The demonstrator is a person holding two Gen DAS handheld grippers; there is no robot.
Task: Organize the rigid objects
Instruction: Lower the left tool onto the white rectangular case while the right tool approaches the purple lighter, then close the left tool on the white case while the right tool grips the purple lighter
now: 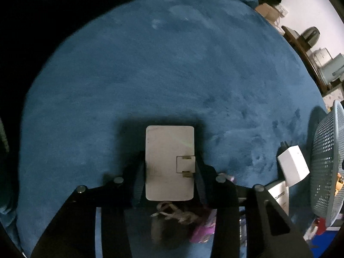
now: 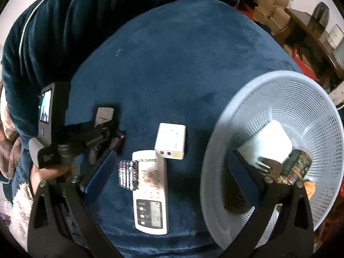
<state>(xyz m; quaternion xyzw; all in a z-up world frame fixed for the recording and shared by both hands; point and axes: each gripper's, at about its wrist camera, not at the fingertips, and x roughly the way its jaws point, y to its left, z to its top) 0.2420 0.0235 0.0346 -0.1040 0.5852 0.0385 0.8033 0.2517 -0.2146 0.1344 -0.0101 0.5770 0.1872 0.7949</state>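
My left gripper (image 1: 169, 172) is shut on a flat white rectangular device (image 1: 169, 150) with a folding plug, held above the blue velvet surface (image 1: 161, 75). In the right wrist view that left gripper (image 2: 103, 124) is at the left, still holding the device. My right gripper (image 2: 172, 178) is open and empty above a white remote control (image 2: 150, 195), a pack of batteries (image 2: 128, 175) and a small white adapter box (image 2: 171, 140). The pale blue mesh basket (image 2: 217, 150) at the right holds a white box (image 2: 268, 142), a dark can (image 2: 297, 163) and a fork (image 2: 267, 164).
The basket (image 1: 326, 161) and the white adapter box (image 1: 293, 165) also show at the right of the left wrist view. A purple and brown clutter (image 1: 182, 221) lies under the left gripper. Cardboard boxes (image 2: 271, 6) and a wooden shelf (image 2: 311, 34) stand beyond the surface.
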